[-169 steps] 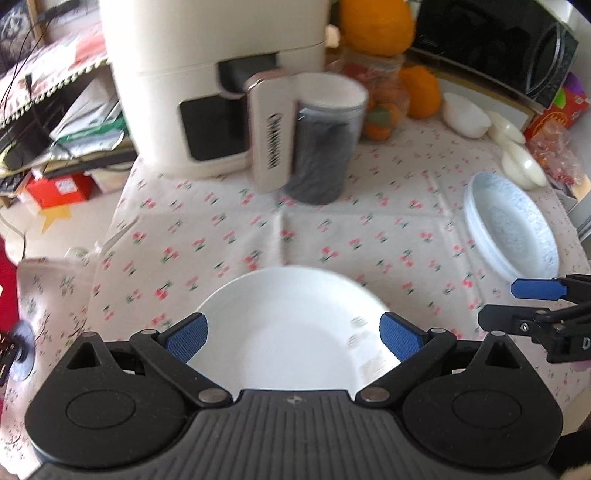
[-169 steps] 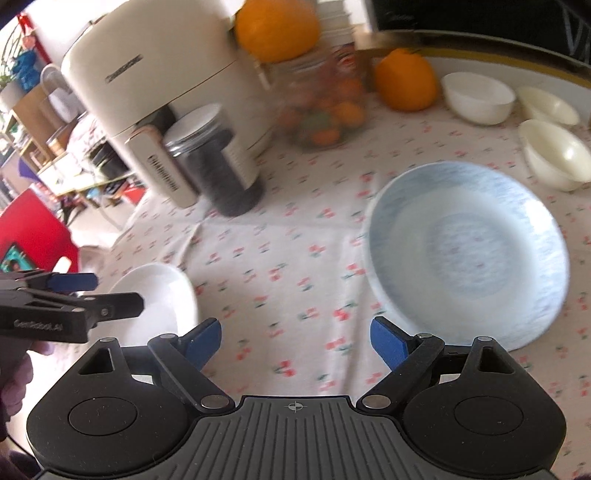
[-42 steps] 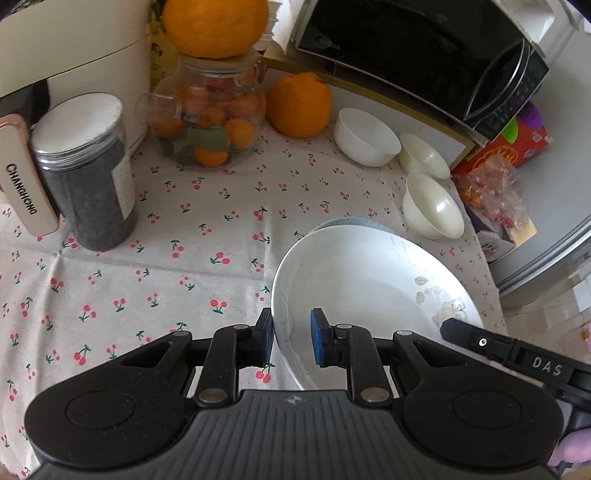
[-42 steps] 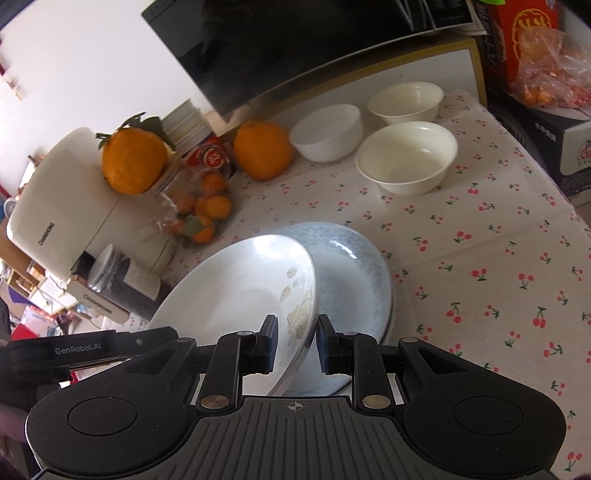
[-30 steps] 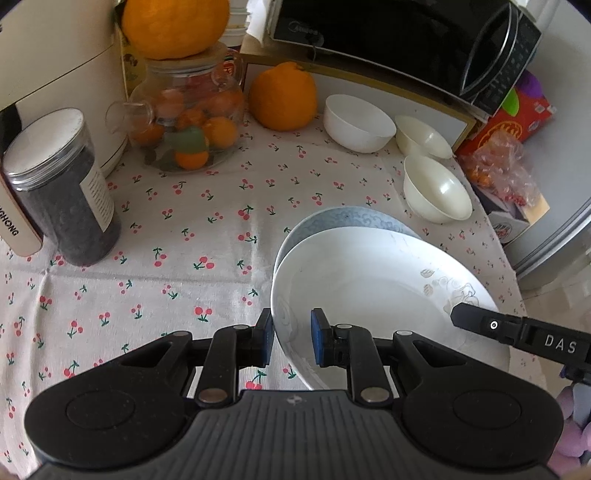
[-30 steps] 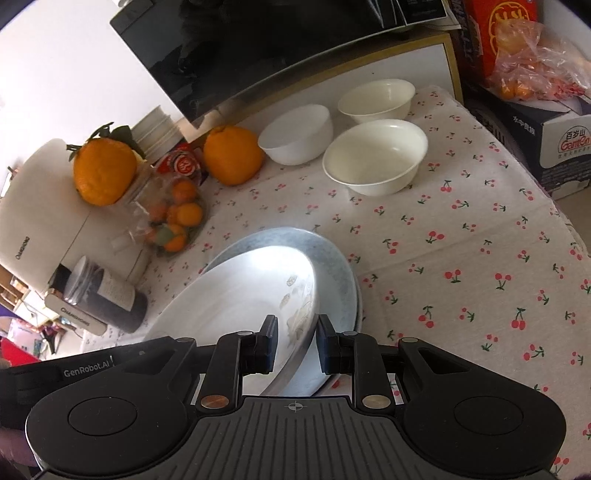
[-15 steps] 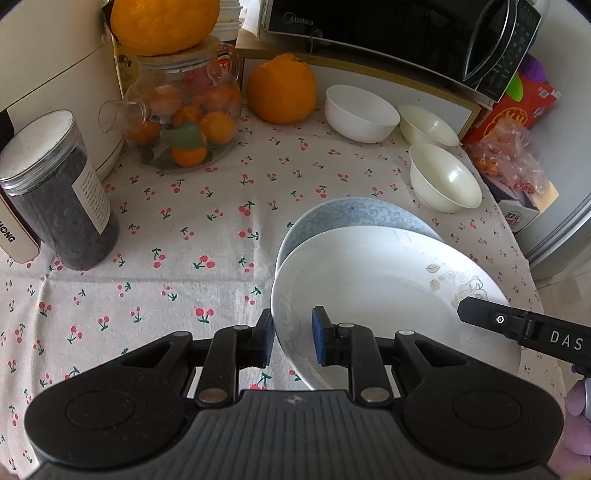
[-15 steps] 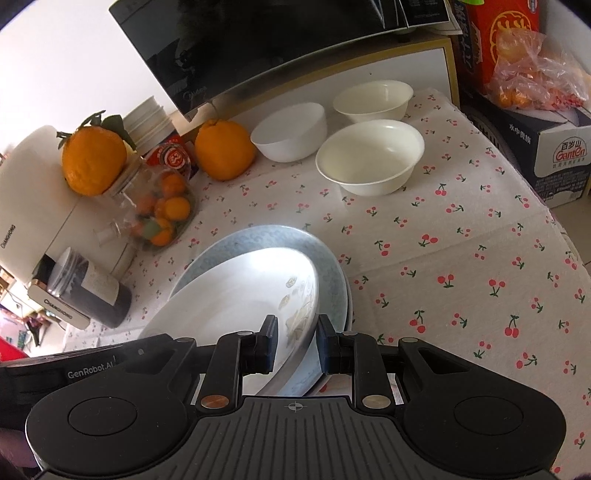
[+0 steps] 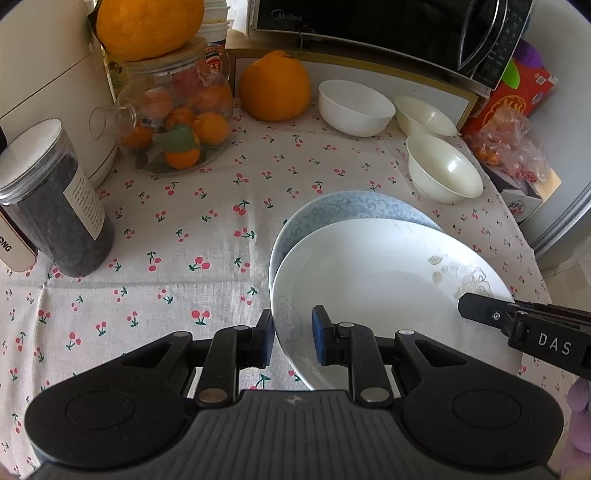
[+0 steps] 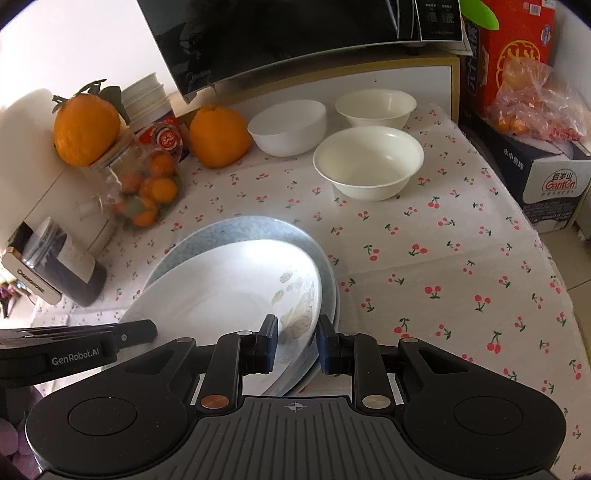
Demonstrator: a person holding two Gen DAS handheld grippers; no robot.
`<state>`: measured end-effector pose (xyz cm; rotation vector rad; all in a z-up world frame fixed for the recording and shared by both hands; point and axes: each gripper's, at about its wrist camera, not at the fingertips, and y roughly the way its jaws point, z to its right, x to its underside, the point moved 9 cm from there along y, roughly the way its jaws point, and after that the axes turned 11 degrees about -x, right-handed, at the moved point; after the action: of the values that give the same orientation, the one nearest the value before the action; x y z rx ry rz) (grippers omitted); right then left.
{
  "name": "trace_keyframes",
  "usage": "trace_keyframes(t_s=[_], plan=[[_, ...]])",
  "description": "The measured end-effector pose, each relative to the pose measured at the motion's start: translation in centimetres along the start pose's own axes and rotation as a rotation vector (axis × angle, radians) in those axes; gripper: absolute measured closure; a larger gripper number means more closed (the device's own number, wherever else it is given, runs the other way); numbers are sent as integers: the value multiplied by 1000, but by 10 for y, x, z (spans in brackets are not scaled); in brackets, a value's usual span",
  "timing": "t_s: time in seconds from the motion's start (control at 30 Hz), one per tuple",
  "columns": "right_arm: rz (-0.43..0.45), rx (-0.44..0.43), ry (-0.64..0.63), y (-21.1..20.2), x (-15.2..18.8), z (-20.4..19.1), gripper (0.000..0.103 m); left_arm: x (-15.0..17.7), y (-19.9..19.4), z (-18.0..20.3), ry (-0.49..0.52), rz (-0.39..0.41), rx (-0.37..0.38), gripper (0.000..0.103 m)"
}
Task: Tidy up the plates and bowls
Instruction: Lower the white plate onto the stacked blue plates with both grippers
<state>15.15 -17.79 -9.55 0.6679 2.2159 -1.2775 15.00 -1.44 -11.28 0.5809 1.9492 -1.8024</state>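
A white plate [image 9: 388, 280] with a faint flower print lies over a blue-patterned plate [image 9: 354, 210] on the cherry-print cloth. My left gripper [image 9: 293, 341] is shut on the white plate's left rim. My right gripper [image 10: 294, 344] is shut on its right rim; the plate [image 10: 229, 291] and the blue plate [image 10: 258, 229] under it show there too. My right gripper's black finger [image 9: 517, 321] shows in the left wrist view. Three bowls [image 9: 354, 107] [image 9: 424, 116] [image 9: 443, 173] stand apart at the back right.
A glass jar of oranges [image 9: 177, 125], a loose orange [image 9: 273, 88], a dark canister [image 9: 55, 199] and a white appliance [image 9: 48, 85] stand at the left and back. A microwave [image 9: 388, 29] is behind. Boxes and a bag [image 10: 532, 107] line the right edge.
Both grippers took hold of the white plate, carried it right and have lowered it over the blue plate. In the last half second it settled slightly lower.
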Motion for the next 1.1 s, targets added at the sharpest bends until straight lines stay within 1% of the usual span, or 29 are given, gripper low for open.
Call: trace_keyframes(t_s=[0.27,0.5,0.83,1.1], plan=[[4,40,-52,0,-2,-3,81,1,0,4,47,11,-35,85],[-9,88,-135,3,-1,-11,80,2,0,4,47,5,-39,86],[-18,93,-138,3,-1,-11,79,3,0,4,36,1,-31,86],[-34,100,-129,3,-1,-10,78,3,1,3,30,-1,-34,89]])
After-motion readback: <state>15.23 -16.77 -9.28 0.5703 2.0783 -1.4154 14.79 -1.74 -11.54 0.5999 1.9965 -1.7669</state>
